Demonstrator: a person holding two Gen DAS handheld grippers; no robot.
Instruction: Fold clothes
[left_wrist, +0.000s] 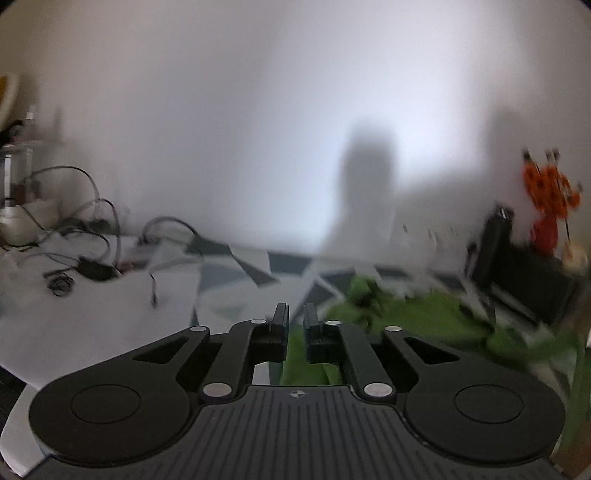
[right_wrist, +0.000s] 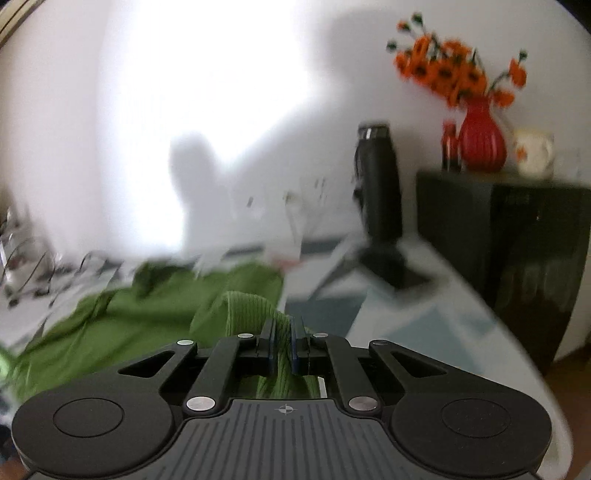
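Observation:
A green garment (right_wrist: 122, 317) lies crumpled on a table covered with a white and grey-blue patterned cloth (right_wrist: 417, 325). My right gripper (right_wrist: 282, 326) is shut on a ribbed green edge of it, which bunches up between the fingers above the table. In the left wrist view the green garment (left_wrist: 424, 317) spreads to the right and under my left gripper (left_wrist: 295, 314). Its fingers stand a narrow gap apart with green fabric filling the lower part of that gap. Both views are blurred by motion.
Cables and a black adapter (left_wrist: 92, 269) lie on the table's left side by a pale jar (left_wrist: 14, 225). A black bottle (right_wrist: 380, 184) stands at the back right. Beside the table a dark cabinet (right_wrist: 517, 236) carries a red vase of orange flowers (right_wrist: 480, 140) and a cup (right_wrist: 533, 153). A white wall is behind.

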